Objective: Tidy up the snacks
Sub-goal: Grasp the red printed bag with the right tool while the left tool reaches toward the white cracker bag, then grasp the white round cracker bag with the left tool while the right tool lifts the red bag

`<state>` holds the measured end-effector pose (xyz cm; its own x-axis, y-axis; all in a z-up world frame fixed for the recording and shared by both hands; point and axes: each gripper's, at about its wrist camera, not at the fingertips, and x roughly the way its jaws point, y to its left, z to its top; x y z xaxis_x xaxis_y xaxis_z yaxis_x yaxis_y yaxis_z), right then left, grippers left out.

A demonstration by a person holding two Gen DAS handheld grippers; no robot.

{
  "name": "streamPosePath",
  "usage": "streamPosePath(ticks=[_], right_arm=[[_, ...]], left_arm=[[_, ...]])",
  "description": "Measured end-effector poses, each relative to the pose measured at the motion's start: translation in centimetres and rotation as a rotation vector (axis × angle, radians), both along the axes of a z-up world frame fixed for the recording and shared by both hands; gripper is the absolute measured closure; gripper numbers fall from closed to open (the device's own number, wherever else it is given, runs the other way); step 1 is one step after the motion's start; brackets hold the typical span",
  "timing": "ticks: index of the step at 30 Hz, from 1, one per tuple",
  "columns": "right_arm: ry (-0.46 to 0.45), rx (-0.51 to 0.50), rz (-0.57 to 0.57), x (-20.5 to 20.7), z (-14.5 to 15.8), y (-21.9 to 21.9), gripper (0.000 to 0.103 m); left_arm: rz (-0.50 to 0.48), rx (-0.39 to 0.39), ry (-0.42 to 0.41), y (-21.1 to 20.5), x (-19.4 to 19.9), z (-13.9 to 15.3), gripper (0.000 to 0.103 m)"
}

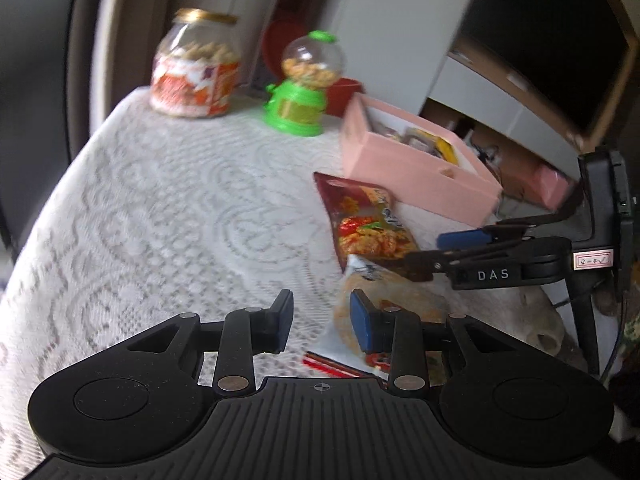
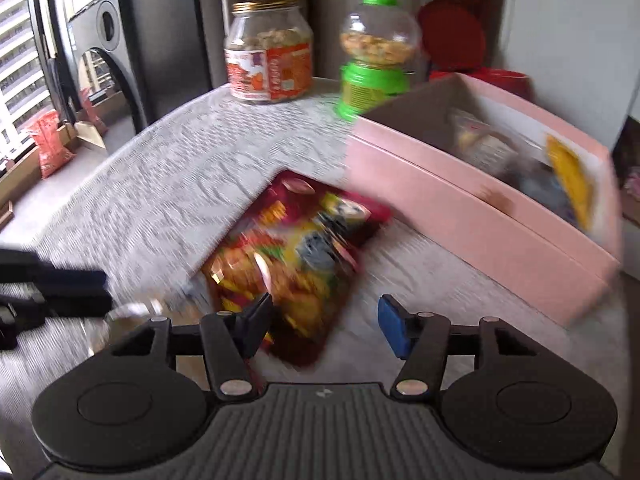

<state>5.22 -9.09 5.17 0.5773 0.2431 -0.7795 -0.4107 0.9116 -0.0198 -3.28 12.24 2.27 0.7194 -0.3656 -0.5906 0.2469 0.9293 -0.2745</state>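
A red snack bag (image 1: 364, 220) lies on the white lace cloth beside a pink box (image 1: 416, 164) that holds several snacks. A pale clear bag of crackers (image 1: 384, 284) lies just before my left gripper (image 1: 320, 320), which is open and empty above the cloth. My right gripper (image 1: 432, 254) enters from the right over the crackers. In the right wrist view my right gripper (image 2: 326, 320) is open and empty, low over the red bag (image 2: 296, 256), with the pink box (image 2: 480, 216) to its right.
A peanut jar with a gold lid (image 1: 196, 68) and a green candy dispenser (image 1: 304, 84) stand at the back of the table (image 1: 160, 208). Both also show in the right wrist view, the jar (image 2: 272, 52) and the dispenser (image 2: 376, 56). The left gripper's fingers (image 2: 60, 292) show at left.
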Motion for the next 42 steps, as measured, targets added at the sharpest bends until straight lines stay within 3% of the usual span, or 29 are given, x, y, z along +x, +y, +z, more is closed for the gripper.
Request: streamPosePath(ticks=[5,6,11,19,25,32,42], right_arm=[[-0.01,-0.014,-0.084,-0.2,-0.2,-3.0,0.042],[-0.003,0.008,-0.097,-0.2,-0.4,-3.6,0.036],[-0.048,0.052,-0.129,-1.2,-1.1,-4.7,0.026],[-0.077,0.084,-0.13,-1.6,-1.2,-5.0,0.023],[-0.077,0.089,-0.131,-1.8,-1.3,-5.0,0.021],[-0.078,0.086,-0.131,-1.9,-1.3,-5.0,0.02],[-0.074,0.075,-0.118,-1.8,-1.5,-4.6,0.016]], left_arm=[[-0.124,0.15,-0.059,-3.7,-1.0,1.7,0.067],[-0.153,0.184,-0.063,-4.5,-1.1,1.8,0.067],[-0.256,0.352,-0.03,-8.5,-1.4,1.0,0.065],[-0.258,0.486,0.001,-11.4,-0.9,0.6,0.049],[-0.273,0.493,0.026,-12.5,-0.4,0.4,0.029],[-0.198,0.458,0.021,-11.1,0.2,0.8,0.033],[-0.062,0.456,0.034,-7.1,2.7,0.4,0.029]])
